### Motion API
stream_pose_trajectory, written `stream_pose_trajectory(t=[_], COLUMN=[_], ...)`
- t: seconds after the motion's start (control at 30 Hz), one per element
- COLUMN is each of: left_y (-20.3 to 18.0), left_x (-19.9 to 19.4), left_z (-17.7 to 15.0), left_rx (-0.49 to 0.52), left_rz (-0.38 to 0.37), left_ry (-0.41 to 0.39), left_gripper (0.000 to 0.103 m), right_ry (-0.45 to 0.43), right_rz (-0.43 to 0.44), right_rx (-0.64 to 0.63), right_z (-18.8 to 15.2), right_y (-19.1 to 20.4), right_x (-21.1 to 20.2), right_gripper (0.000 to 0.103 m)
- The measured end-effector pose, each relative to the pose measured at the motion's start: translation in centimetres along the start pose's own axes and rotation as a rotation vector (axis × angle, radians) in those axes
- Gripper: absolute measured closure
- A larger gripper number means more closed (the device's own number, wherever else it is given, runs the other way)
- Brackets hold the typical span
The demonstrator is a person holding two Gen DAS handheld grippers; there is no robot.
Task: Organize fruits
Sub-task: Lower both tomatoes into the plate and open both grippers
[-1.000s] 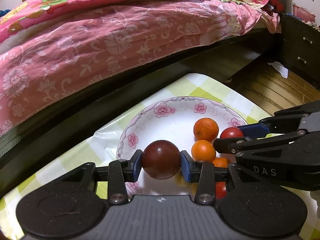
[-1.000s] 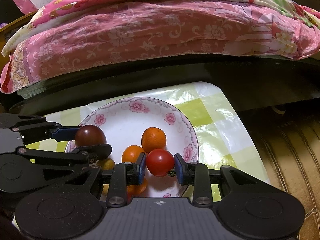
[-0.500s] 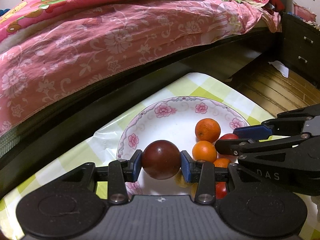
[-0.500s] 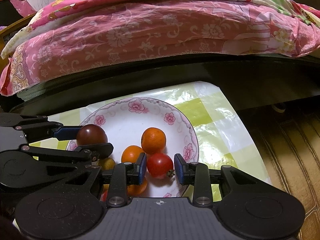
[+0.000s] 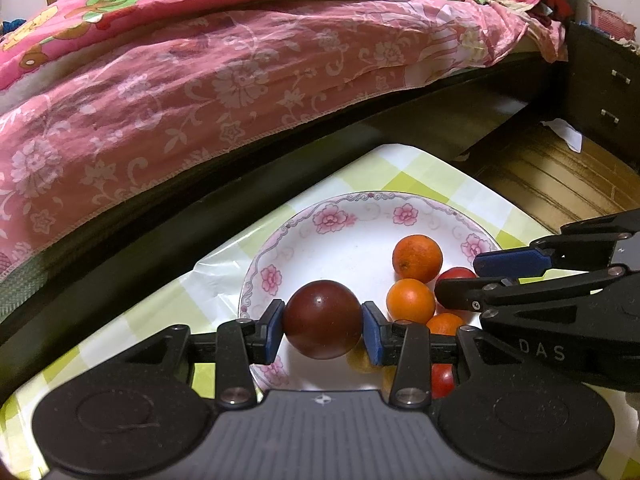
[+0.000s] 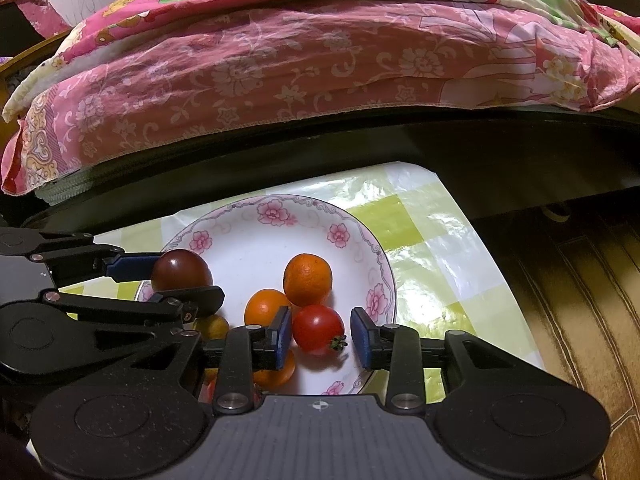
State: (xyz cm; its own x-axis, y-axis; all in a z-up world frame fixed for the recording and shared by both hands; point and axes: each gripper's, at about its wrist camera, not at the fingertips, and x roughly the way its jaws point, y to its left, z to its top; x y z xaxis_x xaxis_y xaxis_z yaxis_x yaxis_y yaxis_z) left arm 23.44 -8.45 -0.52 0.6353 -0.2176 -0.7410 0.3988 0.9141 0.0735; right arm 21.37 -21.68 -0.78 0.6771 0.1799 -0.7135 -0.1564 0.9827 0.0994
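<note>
A bed draped in a pink floral bedspread [image 5: 208, 92] fills the background, its dark frame running just behind a table covered with a green-and-white checked cloth [image 6: 432, 240]; to the right lies a brown wooden floor [image 5: 560, 176], and a dark drawer unit [image 5: 600, 92] stands at the far right in the left wrist view. On the cloth sits a white plate with pink flowers round its rim [image 6: 272, 214], holding most of the fruit. A large orange [image 6: 308, 279] lies toward the plate's middle, touching a smaller orange [image 6: 266, 307] just in front of it; a third orange [image 6: 276, 372] is partly hidden under the right gripper's left finger, and a small yellowish fruit [image 6: 214, 327] peeks out below the left gripper's fingers. The left gripper [image 5: 323, 330] reaches over the near-left side of the plate, level, its blue pads clamped on a dark red-brown plum [image 5: 322, 319] held above the plate. The right gripper [image 6: 320, 338] comes in over the plate's near-right side, its jaws standing apart around a red tomato [image 6: 318, 329] that rests on the plate, the left pad almost against it and a clear gap at the right pad. The two tools sit close side by side, nearly crossing over the fruit pile.
</note>
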Motion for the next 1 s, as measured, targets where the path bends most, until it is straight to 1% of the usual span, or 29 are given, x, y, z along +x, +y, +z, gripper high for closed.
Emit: stream_pose_trajectory(t=[0.27, 0.47, 0.6, 1.0], left_y=[0.0, -0.1, 0.2, 0.3], left_x=[-0.8, -1.8, -2.3, -3.9], left_z=[0.1, 0.4, 0.4, -1.4], left_rx=[-0.002, 0.0, -0.004, -0.048], left_rz=[0.006, 0.013, 0.022, 0.032], left_ry=[-0.007, -0.036, -0.041, -0.027], left_gripper=[0.054, 0.052, 0.052, 0.052], right_ry=[-0.006, -0.01, -0.01, -0.023], right_rz=[-0.006, -0.008, -0.009, -0.013], right_rx=[0.009, 0.009, 0.014, 0.012], right_z=[-0.1, -0.2, -0.3, -0.7], right_y=[-0.3, -0.4, -0.6, 0.0], right_x=[-0.5, -0.9, -1.3, -2.9], right_gripper=[0.071, 0.071, 0.07, 0.069])
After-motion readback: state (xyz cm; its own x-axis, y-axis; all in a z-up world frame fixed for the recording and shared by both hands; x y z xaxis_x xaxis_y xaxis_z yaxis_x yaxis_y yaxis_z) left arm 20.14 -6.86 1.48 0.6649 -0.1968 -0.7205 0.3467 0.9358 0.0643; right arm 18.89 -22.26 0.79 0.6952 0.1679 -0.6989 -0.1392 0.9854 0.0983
